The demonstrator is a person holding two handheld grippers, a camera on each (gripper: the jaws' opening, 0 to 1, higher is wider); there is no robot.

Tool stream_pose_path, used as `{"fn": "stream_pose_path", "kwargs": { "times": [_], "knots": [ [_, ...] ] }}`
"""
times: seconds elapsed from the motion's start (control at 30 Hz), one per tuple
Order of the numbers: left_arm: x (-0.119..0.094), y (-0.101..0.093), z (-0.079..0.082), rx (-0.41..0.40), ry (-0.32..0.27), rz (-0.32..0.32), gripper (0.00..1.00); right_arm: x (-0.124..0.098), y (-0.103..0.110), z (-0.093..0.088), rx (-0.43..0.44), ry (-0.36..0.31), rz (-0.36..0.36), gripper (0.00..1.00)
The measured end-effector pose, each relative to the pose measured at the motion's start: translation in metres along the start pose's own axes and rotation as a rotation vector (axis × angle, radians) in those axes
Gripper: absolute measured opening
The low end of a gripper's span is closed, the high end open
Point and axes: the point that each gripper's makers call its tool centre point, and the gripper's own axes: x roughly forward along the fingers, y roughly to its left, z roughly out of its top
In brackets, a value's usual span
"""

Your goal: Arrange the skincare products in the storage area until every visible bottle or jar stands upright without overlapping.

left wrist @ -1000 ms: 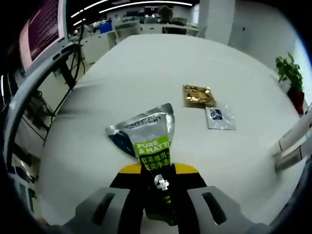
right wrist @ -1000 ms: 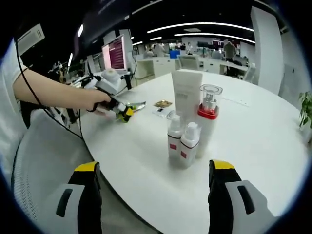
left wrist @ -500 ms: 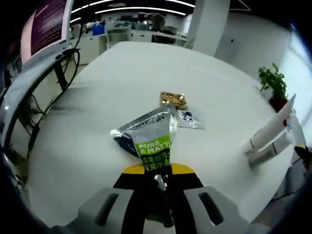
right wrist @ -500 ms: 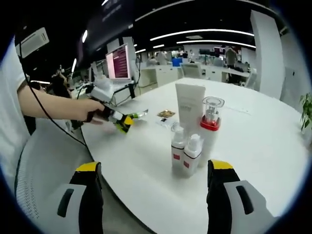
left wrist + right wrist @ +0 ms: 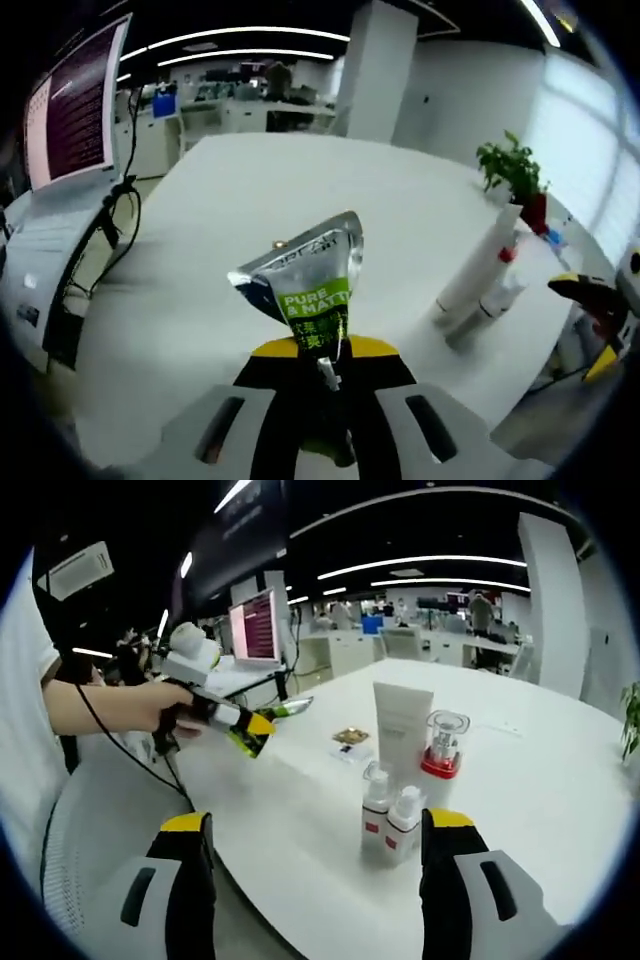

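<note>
The round white table (image 5: 560, 810) is the landmark for everything here. On it, near the edge facing the right gripper view, stands a tight upright cluster of 4 skincare products. Tallest is a white tube (image 5: 401, 730), standing on its cap at the back of the cluster. Just beside it is a clear-capped pump bottle (image 5: 442, 748) with a red collar. In front of those 2 stand 2 small white bottles (image 5: 390, 820) with red labels, side by side and touching or nearly so. In the left gripper view the same cluster appears tilted, toward the table's right edge (image 5: 478, 285).

Farther across the table from the cluster lie a gold sachet (image 5: 350, 736) and, just beside it, a pale sachet (image 5: 352, 750), both flat on the tabletop.

The left gripper (image 5: 322, 352) has its jaws pressed together on the lower end of a silver-and-green sachet (image 5: 305, 285) printed "PURE & MATT", held up above the table, clear of its surface. In the right gripper view that gripper (image 5: 262, 720) is held in a person's hand (image 5: 165, 708) off the table's left edge.

The right gripper (image 5: 315, 865) hangs short of the table's near edge, its 2 jaws spread wide apart with nothing between them.
</note>
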Motion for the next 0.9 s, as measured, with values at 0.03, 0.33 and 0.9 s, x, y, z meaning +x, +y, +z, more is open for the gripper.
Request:
{"fn": "stream_pose_path", "kwargs": {
  "times": [0.03,0.33,0.9],
  "knots": [
    [-0.003,-0.003,0.003,0.020,-0.010,-0.007,0.08,0.000,0.002,0.003,0.000,-0.005,0.009,0.81],
    [-0.025,-0.037,0.024,0.120,-0.063,-0.074,0.08,0.006,0.015,0.032,0.057,-0.086,0.093,0.77],
    [-0.073,-0.105,0.050,0.293,-0.177,-0.224,0.07,0.021,0.029,0.093,0.254,-0.257,0.224,0.72]
  ]
}}
